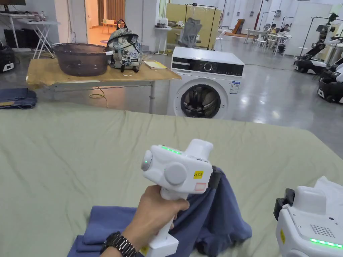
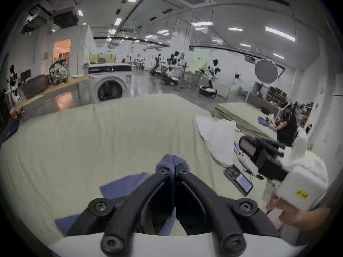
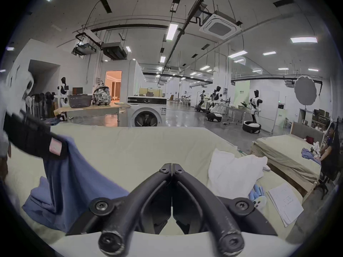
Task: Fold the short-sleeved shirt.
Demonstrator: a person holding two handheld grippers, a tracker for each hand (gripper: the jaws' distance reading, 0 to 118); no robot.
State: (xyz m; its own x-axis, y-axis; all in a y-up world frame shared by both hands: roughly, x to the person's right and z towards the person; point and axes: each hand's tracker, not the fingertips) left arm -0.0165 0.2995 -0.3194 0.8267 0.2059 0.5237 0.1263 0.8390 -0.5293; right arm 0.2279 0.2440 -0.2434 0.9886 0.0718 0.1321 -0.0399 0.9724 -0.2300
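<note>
Glossy grey floor (image 1: 284,97), washing machine (image 1: 206,83), ceiling strip lights (image 3: 171,31).

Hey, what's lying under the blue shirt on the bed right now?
The blue short-sleeved shirt lies on the pale green bed sheet, one part lifted by the left gripper, jaws shut on it. Anything beneath the crumpled cloth is covered.

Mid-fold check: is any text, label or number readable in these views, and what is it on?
Nothing reads clearly enough to quote.
Yellow sticker on the left tool, which grips the shirt: handwritten marks, unclear.
Second yellow sticker on the right tool: blurred.
Label on the washing machine: too small.
Printed sheets on the bed: too small.
</note>
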